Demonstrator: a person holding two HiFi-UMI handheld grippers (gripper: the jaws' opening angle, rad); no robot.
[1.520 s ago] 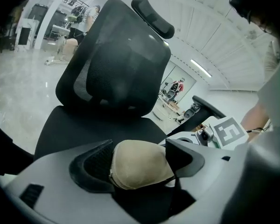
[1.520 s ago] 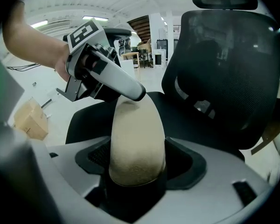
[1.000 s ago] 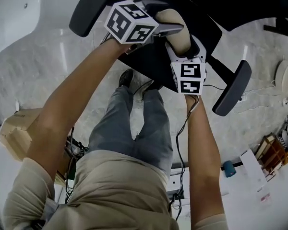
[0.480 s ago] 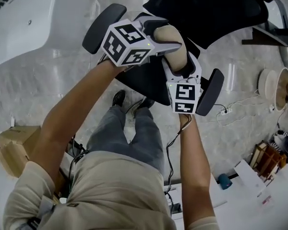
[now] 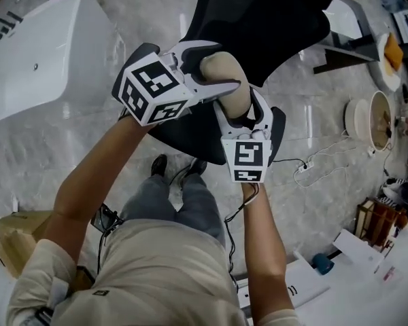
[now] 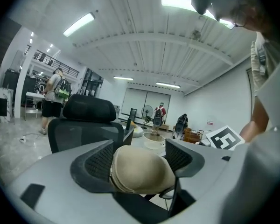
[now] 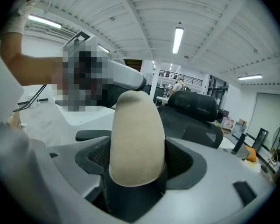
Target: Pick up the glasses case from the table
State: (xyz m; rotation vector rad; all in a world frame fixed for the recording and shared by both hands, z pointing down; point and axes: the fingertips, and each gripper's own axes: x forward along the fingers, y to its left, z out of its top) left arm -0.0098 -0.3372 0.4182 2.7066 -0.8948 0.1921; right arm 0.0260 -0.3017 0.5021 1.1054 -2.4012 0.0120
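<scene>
Two grippers, one case: the beige glasses case (image 5: 226,80) is held in the air between them, clear of any table and in front of the person's chest.
Case, left gripper view: its rounded end (image 6: 140,169) sits crosswise between the mesh pads, with a seam line showing on the near side.
Case, right gripper view: it stands up lengthwise (image 7: 136,134) out of the jaws, gripped only at its lower end.
Left gripper (image 5: 217,70): closed onto the case's upper part, reaching in from the left.
Right gripper (image 5: 239,107): clamped on the nearer end, coming up from below.
Directly beneath: a black office chair (image 5: 258,19) — seat and armrest sit under the case.
Further out: pale stone floor (image 5: 68,148), with a white table (image 5: 41,53) off to the far left.
Risk, opposing pull: I'd judge the main danger is the two hands drifting apart or twisting against each other, which would wrench the case out of one pair of pads.
Risk, shape: the shell is smooth and domed, so a squeeze near its tip could squirt it free.
Risk, handover: if one gripper lets go, the other holds it only by an end — it could pivot and drop.
Risk, landing: a fall would likely hit the chair, or bounce off onto the hard floor.
</scene>
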